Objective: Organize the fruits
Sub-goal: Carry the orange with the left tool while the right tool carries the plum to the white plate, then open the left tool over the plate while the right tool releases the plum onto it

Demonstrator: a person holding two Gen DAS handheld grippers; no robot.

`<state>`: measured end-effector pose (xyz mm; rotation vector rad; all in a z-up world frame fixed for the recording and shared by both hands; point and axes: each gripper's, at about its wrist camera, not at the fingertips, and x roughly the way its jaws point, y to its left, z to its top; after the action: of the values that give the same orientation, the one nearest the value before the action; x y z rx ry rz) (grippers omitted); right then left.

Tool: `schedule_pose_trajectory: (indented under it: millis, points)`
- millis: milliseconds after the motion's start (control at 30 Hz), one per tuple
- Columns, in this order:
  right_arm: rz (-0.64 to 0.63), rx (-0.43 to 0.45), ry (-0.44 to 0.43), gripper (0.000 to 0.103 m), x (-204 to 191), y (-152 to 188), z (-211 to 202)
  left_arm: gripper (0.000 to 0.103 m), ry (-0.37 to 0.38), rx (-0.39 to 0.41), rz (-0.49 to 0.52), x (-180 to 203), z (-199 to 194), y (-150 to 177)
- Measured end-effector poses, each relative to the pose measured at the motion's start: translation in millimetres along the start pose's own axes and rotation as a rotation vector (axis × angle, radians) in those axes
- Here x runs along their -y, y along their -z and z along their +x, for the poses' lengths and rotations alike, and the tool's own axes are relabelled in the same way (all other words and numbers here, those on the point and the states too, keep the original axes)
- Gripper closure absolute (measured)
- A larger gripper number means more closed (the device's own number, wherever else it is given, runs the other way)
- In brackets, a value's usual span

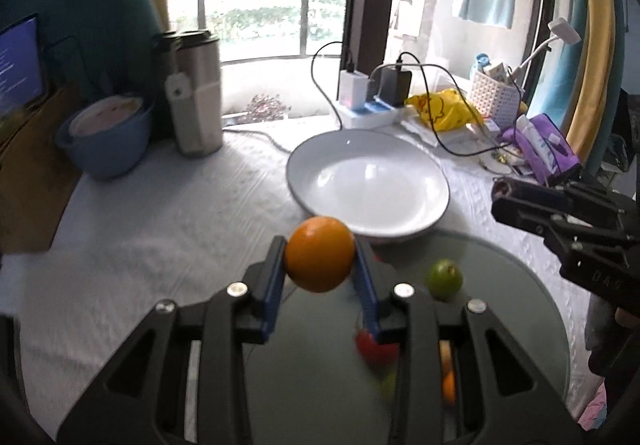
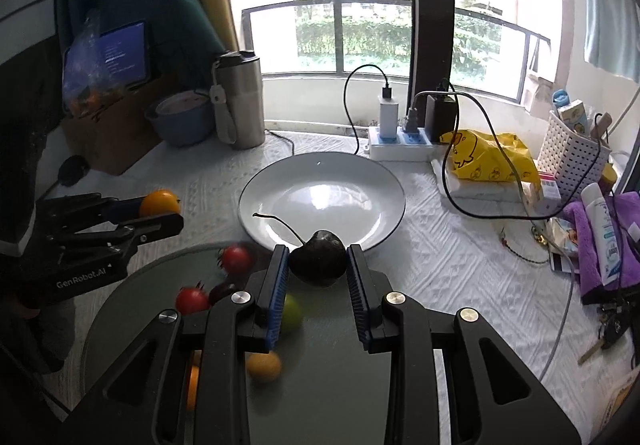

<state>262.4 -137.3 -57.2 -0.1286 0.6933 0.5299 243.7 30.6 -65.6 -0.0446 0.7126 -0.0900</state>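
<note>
Left wrist view shows us the table (image 1: 140,229) with its white cloth, and on it the big white plate (image 1: 416,213), with nothing in it. Near us sits a round gray tray (image 1: 512,285), just touching the plate's near edge. Our left gripper (image 1: 320,265) holds the orange (image 1: 319,253) tight between its blue pads, up above the tray's edge and just in front of the plate. A green fruit (image 1: 445,279) sits on the tray, and a red fruit (image 1: 374,349) lies partly hidden behind our gripper. In the right wrist view, our right gripper (image 2: 318,269) holds a dark cherry (image 2: 318,263) with a long thin stem, right at the plate's near rim. Two red fruits (image 2: 236,260) and a small yellow fruit (image 2: 263,366) lie on the tray below.
</note>
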Motion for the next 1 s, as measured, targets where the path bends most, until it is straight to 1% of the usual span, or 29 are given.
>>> schedule_pose_trajectory:
  millis: [233, 467, 700, 1000]
  points:
    - [0.0, 0.004, -0.007, 0.072, 13, -17, 23, 0.068, 0.028, 0.005, 0.026, 3, 32, -29]
    - [0.023, -0.013, -0.029, 0.072, 27, -32, 55, 0.068, 0.041, -0.011, -0.005, -3, 66, -48]
    - [0.038, -0.053, -0.028, 0.072, 35, -39, 87, 0.068, 0.054, -0.05, -0.011, -8, 94, -54]
    - [0.041, -0.103, -0.025, 0.072, 40, -38, 121, 0.068, 0.086, -0.116, -0.008, -6, 117, -49]
